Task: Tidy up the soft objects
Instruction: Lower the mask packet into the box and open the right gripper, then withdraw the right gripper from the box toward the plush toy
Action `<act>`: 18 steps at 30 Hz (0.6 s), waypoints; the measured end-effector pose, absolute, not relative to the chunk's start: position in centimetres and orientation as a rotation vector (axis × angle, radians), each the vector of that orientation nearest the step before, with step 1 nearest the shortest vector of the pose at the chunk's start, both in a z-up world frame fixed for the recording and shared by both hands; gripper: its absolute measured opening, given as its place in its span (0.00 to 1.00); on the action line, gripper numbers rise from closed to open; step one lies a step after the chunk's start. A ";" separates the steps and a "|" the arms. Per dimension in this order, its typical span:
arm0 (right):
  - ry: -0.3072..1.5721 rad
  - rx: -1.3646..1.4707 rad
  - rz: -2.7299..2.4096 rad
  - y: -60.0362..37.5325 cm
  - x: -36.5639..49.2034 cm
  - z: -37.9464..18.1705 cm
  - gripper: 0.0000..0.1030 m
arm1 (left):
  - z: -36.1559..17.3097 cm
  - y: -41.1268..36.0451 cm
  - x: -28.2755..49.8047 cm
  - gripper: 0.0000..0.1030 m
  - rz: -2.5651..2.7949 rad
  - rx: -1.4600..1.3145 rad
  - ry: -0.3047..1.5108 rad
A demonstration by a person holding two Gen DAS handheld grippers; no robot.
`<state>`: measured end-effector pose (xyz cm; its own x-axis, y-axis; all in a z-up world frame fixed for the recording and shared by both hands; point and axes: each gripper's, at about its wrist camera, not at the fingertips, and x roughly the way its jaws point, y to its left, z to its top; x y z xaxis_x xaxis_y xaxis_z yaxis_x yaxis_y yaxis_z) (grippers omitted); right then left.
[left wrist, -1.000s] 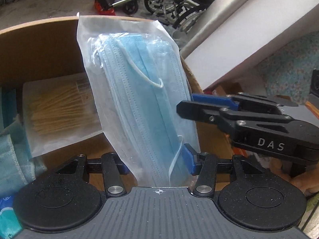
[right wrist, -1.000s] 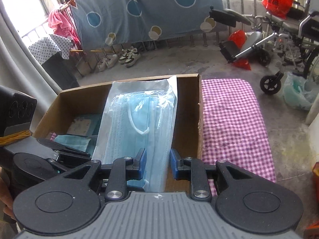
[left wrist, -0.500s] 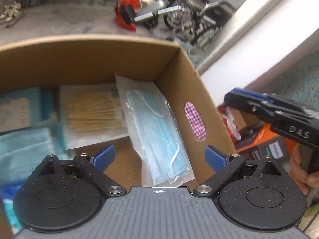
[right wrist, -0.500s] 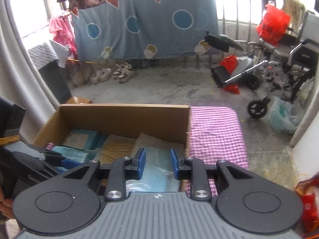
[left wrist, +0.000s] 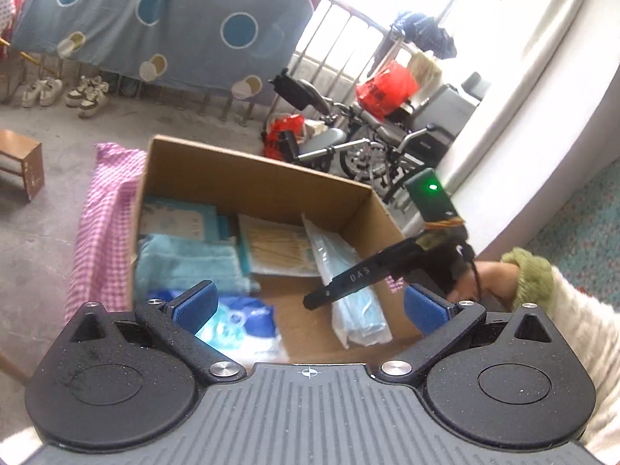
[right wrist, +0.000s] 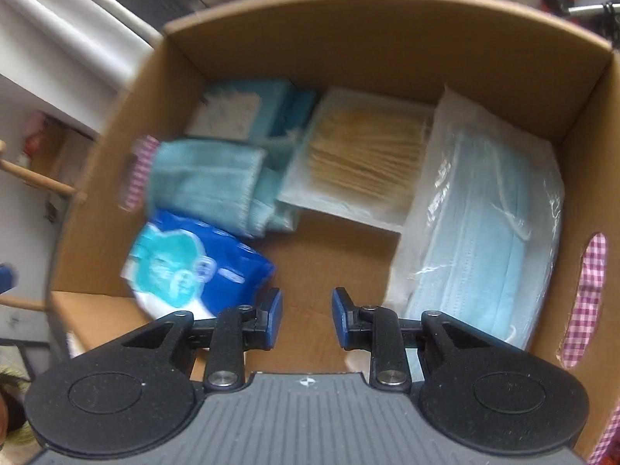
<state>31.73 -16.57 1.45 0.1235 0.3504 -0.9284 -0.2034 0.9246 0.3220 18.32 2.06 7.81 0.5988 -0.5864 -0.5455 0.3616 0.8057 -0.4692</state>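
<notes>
Left wrist view: your left tool has just been opening and now stands spread wide with nothing between its blue pads. Your right tool is parted only a little, nothing gripped, pointing down into the cardboard box. The arm of the right tool reads "DAS" in the left view. The pack of face masks lies flat along the box's right wall, next to the bag of cotton swabs. A folded teal towel and a blue wipes packet lie at the left; their printing is too blurred to read. Checked cloth lies beside the box.
</notes>
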 end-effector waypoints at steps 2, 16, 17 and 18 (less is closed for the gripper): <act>1.451 0.114 0.333 -17.0 32.3 -0.1 0.29 | 7.0 3.0 17.3 1.00 -0.543 -0.337 0.739; 1.378 0.294 0.205 -21.4 31.9 0.6 0.46 | 4.4 6.5 15.2 1.00 -0.546 -0.353 0.735; 1.367 0.332 0.203 -22.0 31.9 0.8 0.46 | 4.3 6.6 15.1 1.00 -0.543 -0.355 0.739; 1.349 0.360 0.202 -22.4 31.6 1.2 0.46 | 4.3 6.5 15.1 1.00 -0.540 -0.354 0.743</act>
<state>31.56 -22.41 1.25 0.2139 0.3468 -0.9132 0.0639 0.9279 0.3674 15.05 6.53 4.30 0.6112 -0.5780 -0.5406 0.3356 0.8079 -0.4844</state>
